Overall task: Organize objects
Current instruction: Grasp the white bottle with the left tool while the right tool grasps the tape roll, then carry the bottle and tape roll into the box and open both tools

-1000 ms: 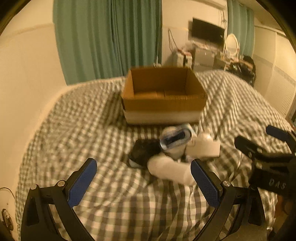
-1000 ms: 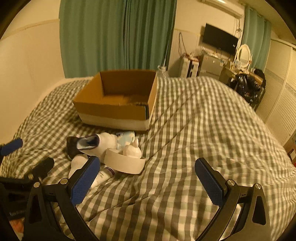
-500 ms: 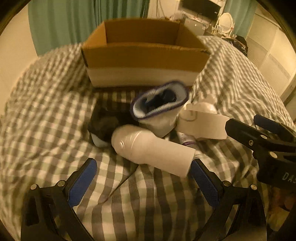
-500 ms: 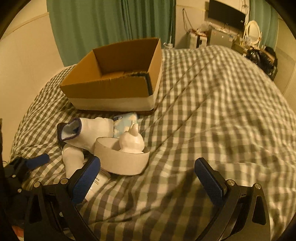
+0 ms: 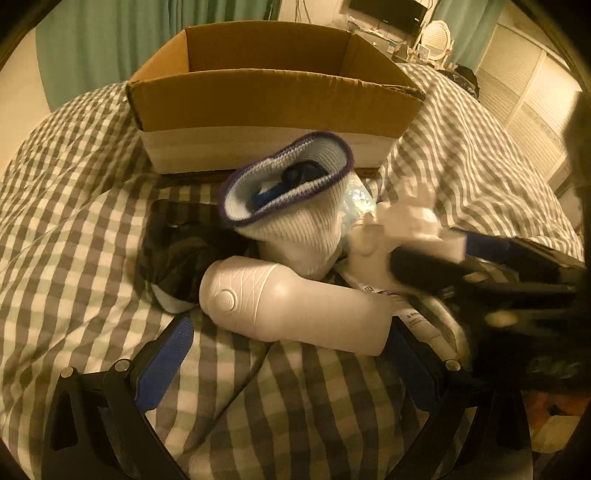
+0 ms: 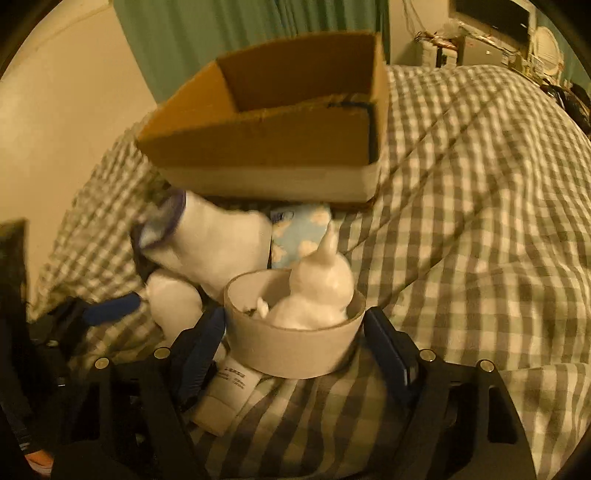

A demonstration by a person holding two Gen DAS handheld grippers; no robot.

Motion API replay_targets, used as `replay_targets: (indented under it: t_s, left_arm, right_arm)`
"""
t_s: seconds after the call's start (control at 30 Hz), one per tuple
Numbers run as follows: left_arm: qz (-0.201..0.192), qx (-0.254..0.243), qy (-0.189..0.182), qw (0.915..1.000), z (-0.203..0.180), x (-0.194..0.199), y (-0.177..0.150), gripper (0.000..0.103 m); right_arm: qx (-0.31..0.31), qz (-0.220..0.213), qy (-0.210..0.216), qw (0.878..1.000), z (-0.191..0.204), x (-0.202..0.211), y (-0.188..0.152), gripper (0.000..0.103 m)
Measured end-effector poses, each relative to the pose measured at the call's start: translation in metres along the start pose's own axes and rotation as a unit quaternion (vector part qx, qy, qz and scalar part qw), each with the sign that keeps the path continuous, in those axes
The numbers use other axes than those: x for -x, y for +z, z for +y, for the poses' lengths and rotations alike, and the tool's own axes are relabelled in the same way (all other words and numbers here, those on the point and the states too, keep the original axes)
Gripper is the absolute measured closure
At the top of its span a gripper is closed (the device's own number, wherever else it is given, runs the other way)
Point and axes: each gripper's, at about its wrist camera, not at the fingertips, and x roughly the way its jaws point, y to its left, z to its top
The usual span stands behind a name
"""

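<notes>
A pile of objects lies on the checked bed in front of an open cardboard box point(image 5: 273, 99) point(image 6: 280, 144). A white bottle point(image 5: 295, 306) lies on its side between the open fingers of my left gripper point(image 5: 288, 354). Behind it are a white sock with a purple rim point(image 5: 291, 206) point(image 6: 218, 240) and a dark garment point(image 5: 177, 254). My right gripper point(image 6: 295, 350) is open around a white ring-shaped holder point(image 6: 295, 350) with a white figurine point(image 6: 317, 291) in it. A white tube point(image 6: 225, 395) lies under the holder.
A light blue packet with clouds point(image 6: 299, 236) lies against the box. The checked bedcover point(image 6: 480, 221) spreads wide to the right. Green curtains point(image 5: 110, 40) and a cream wall stand behind the bed. A dresser with a mirror point(image 5: 439, 33) is at the far right.
Both grippers have moved forward and down into the pile. The left now brackets the white bottle; the right now brackets the ring holder. Both stay open.
</notes>
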Motion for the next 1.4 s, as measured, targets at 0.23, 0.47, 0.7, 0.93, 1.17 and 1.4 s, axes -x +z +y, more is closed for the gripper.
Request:
replay_targets:
  t_s: [0.23,0.47,0.7,0.93,1.17,1.4]
  left_arm:
    - [0.01,-0.01,0.003,0.9999,-0.012,-0.027,0.019,0.0]
    - [0.007,-0.012,0.008,0.9999,-0.02,-0.034,0.022,0.001]
    - [0.004,0.008,-0.004,0.9999,-0.016,-0.003,0.018,0.001]
    - [-0.041,-0.016,0.031,0.9986,-0.022,0.04,0.017,0.001]
    - [-0.083,0.008,0.017,0.9964,-0.001,0.095,0.023,0.001]
    - [-0.121,0.006,0.035,0.992,0.011,0.141,0.046,0.001]
  right_arm:
    - [0.001,-0.042,-0.024,0.999,-0.005,0.024,0.003,0.026]
    - [0.002,-0.066,-0.028,0.997,-0.008,0.043,0.002,0.026]
    - [0.013,-0.09,-0.033,0.995,-0.007,0.066,0.002,0.026]
    - [0.03,-0.119,-0.054,0.991,0.002,0.099,0.002,0.026]
    - [0.061,-0.148,-0.073,0.984,0.015,0.14,0.004,0.026]
    - [0.08,-0.177,-0.069,0.978,0.028,0.178,0.015,0.026]
